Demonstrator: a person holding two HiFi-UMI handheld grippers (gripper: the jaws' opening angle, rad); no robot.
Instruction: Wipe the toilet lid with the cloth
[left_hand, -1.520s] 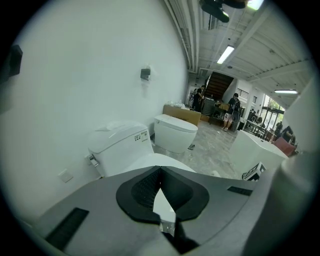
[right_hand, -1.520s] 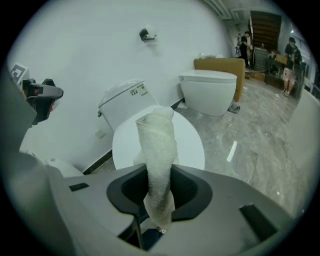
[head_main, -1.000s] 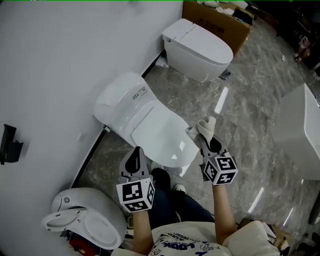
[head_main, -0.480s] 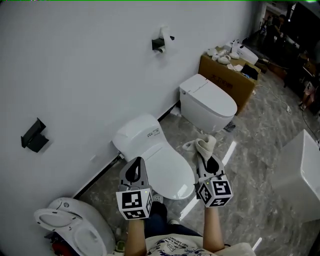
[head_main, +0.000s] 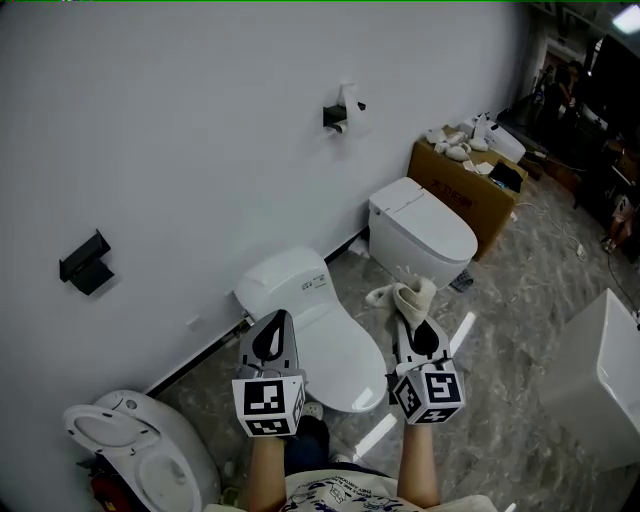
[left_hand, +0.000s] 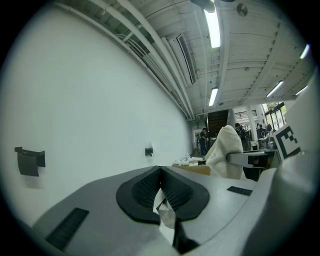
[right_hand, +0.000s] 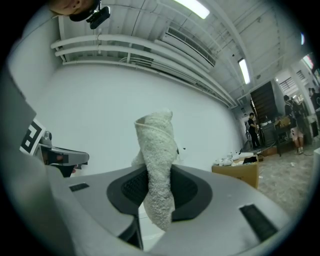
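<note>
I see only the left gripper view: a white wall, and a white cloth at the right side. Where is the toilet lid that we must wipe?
Observer: In the head view the toilet lid is closed. It shows between the left gripper and the right gripper.
Operator: Is the cloth held firmly?
Observer: Yes. The right gripper view shows the cloth clamped between that gripper's jaws and standing up past them.
Operator: Does it touch the lid?
Observer: It seems not. In the head view the cloth shows over the floor, to the right of the lid.
</note>
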